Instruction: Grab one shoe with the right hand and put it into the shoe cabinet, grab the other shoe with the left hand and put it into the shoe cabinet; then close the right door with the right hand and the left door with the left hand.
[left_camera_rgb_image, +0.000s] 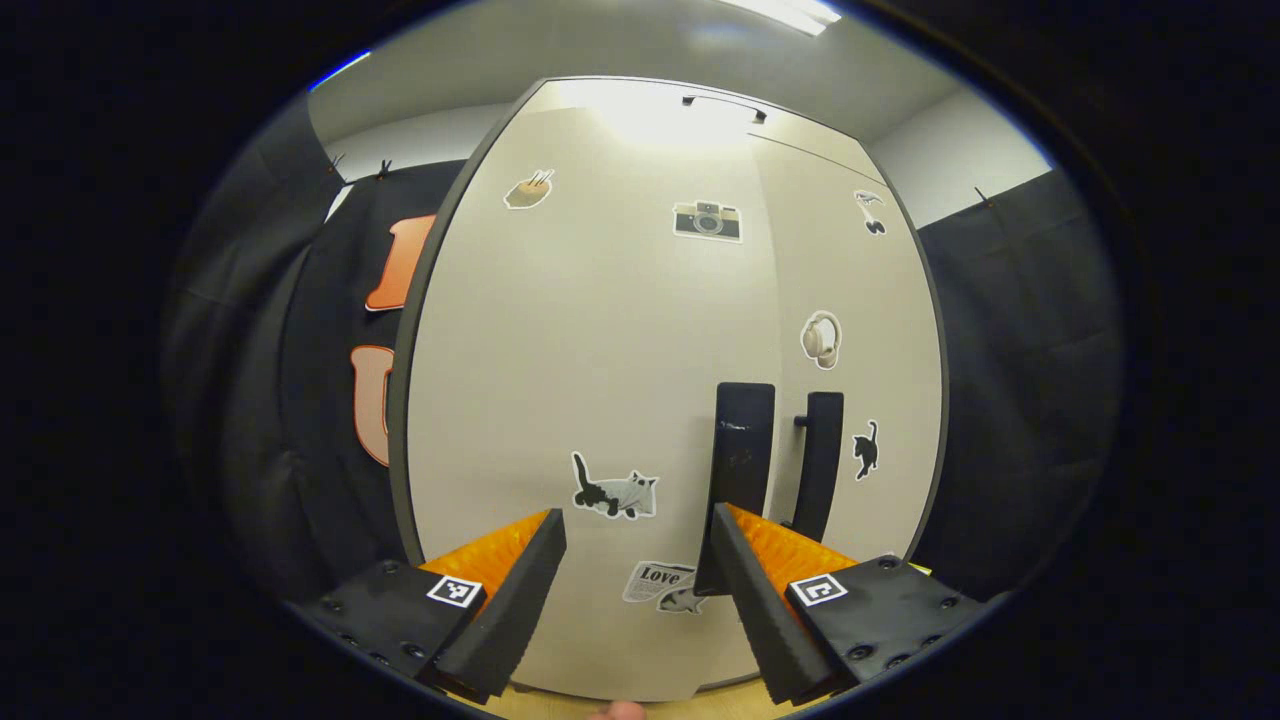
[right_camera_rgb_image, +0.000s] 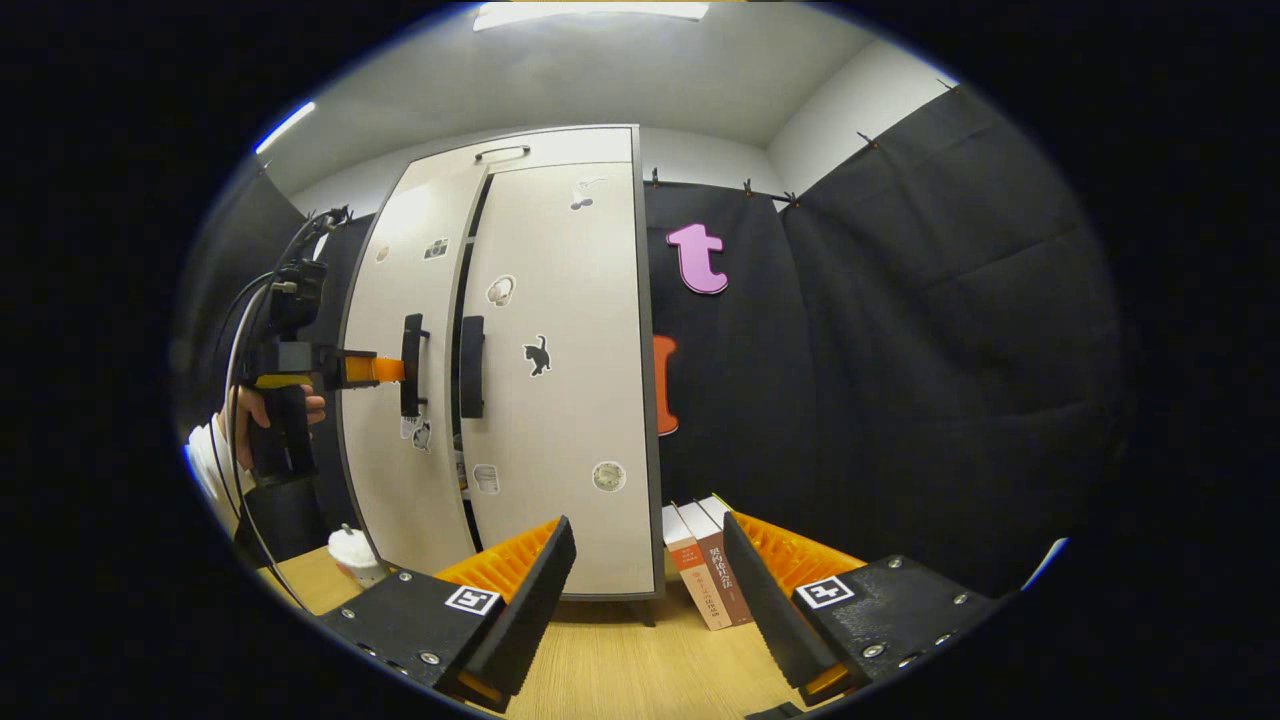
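Note:
The pale shoe cabinet (right_camera_rgb_image: 560, 330) stands on the wooden table with stickers on both doors. Its right door (right_camera_rgb_image: 570, 400) lies flush. The left door (left_camera_rgb_image: 580, 350) stands a crack ajar, with a dark gap beside it. My left gripper (left_camera_rgb_image: 638, 520) is open, close up against the left door, with one finger (left_camera_rgb_image: 745, 560) just beside the left door's black handle (left_camera_rgb_image: 742, 470). Farther off in the right gripper view, the left gripper (right_camera_rgb_image: 372, 368) reaches to that left handle (right_camera_rgb_image: 411, 365), held by a hand (right_camera_rgb_image: 285, 405). My right gripper (right_camera_rgb_image: 645, 530) hangs open and empty, back from the cabinet's lower right corner.
The right door's handle (left_camera_rgb_image: 820, 460) is next to the left one. Three books (right_camera_rgb_image: 705, 570) lean at the cabinet's right foot. A white cup (right_camera_rgb_image: 352, 553) stands on the table (right_camera_rgb_image: 620, 660) by the cabinet's left front. Black cloth walls close in on both sides.

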